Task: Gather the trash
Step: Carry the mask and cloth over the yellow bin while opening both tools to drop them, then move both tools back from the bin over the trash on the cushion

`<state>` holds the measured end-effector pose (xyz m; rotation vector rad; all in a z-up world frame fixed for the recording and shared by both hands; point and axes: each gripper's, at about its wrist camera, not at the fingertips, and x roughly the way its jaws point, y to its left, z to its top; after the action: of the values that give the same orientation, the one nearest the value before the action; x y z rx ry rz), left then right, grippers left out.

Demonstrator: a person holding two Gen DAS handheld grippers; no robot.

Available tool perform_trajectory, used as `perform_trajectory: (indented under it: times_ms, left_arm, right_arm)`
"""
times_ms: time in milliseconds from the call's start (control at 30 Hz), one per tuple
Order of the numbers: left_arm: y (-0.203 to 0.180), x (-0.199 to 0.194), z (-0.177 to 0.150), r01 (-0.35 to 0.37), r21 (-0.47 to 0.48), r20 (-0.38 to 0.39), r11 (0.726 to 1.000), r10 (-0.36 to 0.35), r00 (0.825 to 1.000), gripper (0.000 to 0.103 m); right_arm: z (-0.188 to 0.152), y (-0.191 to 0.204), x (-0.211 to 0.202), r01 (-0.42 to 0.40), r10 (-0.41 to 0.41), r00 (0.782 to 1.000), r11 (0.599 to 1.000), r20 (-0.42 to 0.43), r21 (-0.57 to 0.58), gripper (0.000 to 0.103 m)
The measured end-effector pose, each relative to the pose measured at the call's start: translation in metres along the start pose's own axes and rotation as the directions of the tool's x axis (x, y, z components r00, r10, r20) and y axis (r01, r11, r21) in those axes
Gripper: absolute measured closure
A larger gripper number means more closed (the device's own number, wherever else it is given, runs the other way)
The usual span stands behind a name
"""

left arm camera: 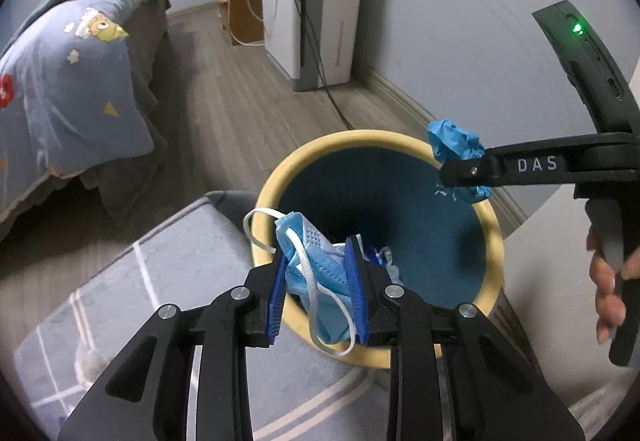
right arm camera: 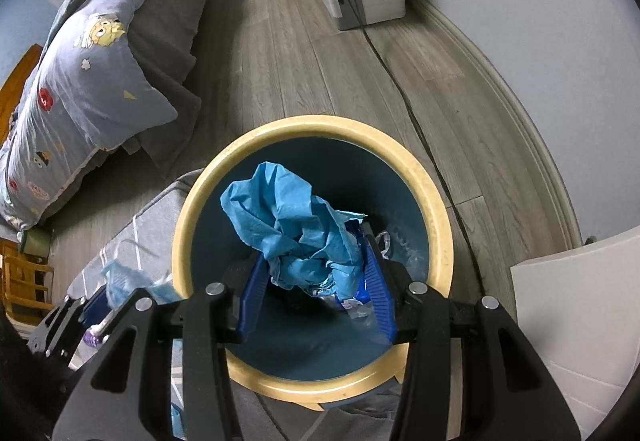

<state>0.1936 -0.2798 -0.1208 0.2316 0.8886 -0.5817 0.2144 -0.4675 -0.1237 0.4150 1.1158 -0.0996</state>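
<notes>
Left gripper [left arm camera: 318,285]: jaws part-way apart, a crumpled blue face mask [left arm camera: 316,273] between the blue pads [left arm camera: 356,289]. The mask fills the gap and touches both pads; its white ear loops [left arm camera: 328,301] hang out front and to the left. No earlier view to judge jaw motion. The mask sits over the near rim of the waste bin [left arm camera: 492,225], partly over the opening.

Right gripper [right arm camera: 316,277]: jaws at a moderate gap, clamped on a wad of crumpled blue paper [right arm camera: 288,217]. The wad bulges up and out beyond the fingertips. In the left wrist view the same wad [left arm camera: 454,145] shows at the far right rim of the bin, pinched by the black finger marked "DAS". A hand [left arm camera: 608,281] grips the handle of that tool.

Waste bin [right arm camera: 440,209]: round, cream rim, dark blue-green inside, standing on the grey wood floor [right arm camera: 320,61] at the edge of a grey rug [left arm camera: 180,261]. Inside, at the bottom: clear plastic wrap and some blue-and-white packaging [right arm camera: 360,301], partly hidden by the paper wad; exact items cannot be told.

Surroundings: bed with a cartoon-print quilt [right arm camera: 92,81] at left, white appliance [left arm camera: 316,9] against the wall, black cable [right arm camera: 416,121] running along the floor past the bin
</notes>
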Motion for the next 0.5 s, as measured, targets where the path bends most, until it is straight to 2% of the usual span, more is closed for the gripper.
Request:
perform_trajectory:
  times_ms: [33,100,167,267,300,333,367,400,467,500]
  left_arm:
    - [-0.001,0.002,0.0,0.005,0.001,0.0,1.0,-0.005,1.0,0.069]
    - [-0.003,0.003,-0.001,0.015,0.007,0.007,1.0,-0.015,1.0,0.056]
    - [-0.005,0.003,-0.001,0.019,0.018,0.019,1.0,-0.019,1.0,0.047]
    - [-0.004,0.003,-0.001,0.02,0.025,0.02,0.999,-0.021,1.0,0.044]
    - [-0.003,0.001,-0.003,0.018,0.024,0.022,1.0,-0.018,1.0,0.037]
    - [-0.002,0.0,-0.003,0.015,0.023,0.026,1.0,-0.016,1.0,0.034]
    - [0.0,-0.002,-0.005,0.007,0.018,0.034,1.0,-0.008,0.999,0.026]
    - [0.001,-0.004,-0.006,0.0,0.013,0.042,1.0,-0.001,0.999,0.019]
    - [0.003,-0.011,-0.008,-0.023,0.004,0.064,1.0,0.022,0.998,0.009]
    - [0.005,-0.014,-0.01,-0.045,0.003,0.076,0.999,0.044,0.996,0.008]
  right_arm:
    - [0.0,0.0,0.001,0.003,-0.003,1.0,1.0,-0.005,-0.001,0.057]
    - [0.0,-0.002,0.002,0.005,-0.005,1.0,1.0,-0.005,0.005,0.055]
    - [0.002,-0.005,0.0,0.005,-0.005,1.0,1.0,0.003,0.019,0.051]
    - [0.003,-0.008,-0.002,0.008,-0.009,1.0,0.999,0.018,0.036,0.044]
    - [0.003,-0.008,-0.002,0.006,-0.006,1.0,0.999,0.018,0.037,0.039]
    - [0.002,-0.008,-0.002,0.005,-0.006,1.0,0.999,0.017,0.035,0.027]
    - [0.002,-0.007,-0.002,0.003,-0.004,1.0,0.999,0.017,0.033,0.02]
    - [0.002,-0.006,-0.003,-0.003,0.002,1.0,0.999,0.025,0.035,0.007]
    - [0.004,-0.007,-0.009,0.0,-0.002,0.998,0.999,0.057,0.038,0.006]
    - [0.005,-0.006,-0.012,0.008,-0.011,0.998,0.999,0.07,0.036,0.006]
